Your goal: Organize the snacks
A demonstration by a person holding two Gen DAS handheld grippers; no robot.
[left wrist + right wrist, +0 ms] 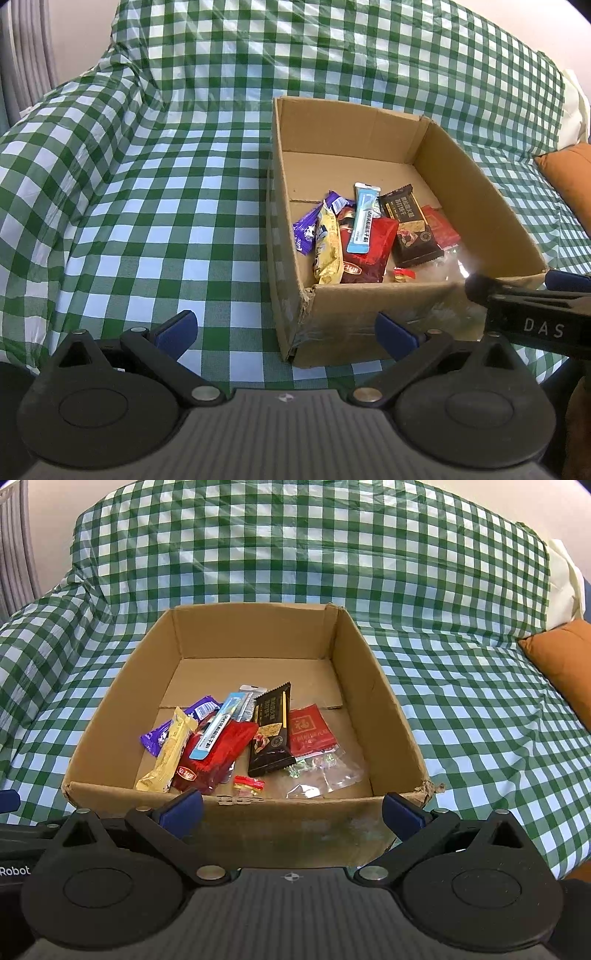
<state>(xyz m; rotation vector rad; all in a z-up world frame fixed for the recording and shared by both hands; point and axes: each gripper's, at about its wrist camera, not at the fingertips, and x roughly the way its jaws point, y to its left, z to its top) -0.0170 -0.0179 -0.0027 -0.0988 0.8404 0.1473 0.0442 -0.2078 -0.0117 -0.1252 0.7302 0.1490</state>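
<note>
Nearest the lenses, the left gripper [284,330] and the right gripper [291,808] both stand spread wide with nothing between their blue pads, each just short of the near wall of the cardboard box [295,830]. The box sits on a green-and-white checked cloth [147,206] that drapes over the seat and up a backrest behind. Inside, toward the near left, the snacks lie heaped: a yellow packet [168,753], a purple wrapper [157,740] partly buried beneath it, a red packet [218,757] with a light-blue stick pack [218,727] on top, a black bar [271,734], a red sachet [310,731] and a clear bag [325,771] whose contents are hard to make out. The wrapper print is too small to read. The other tool, cut off at the frame edge, reads "DAS" in the left view and "Robot" in the right. An orange cushion [561,657] lies at far right, and a pale wall [81,33] stands beyond.
</note>
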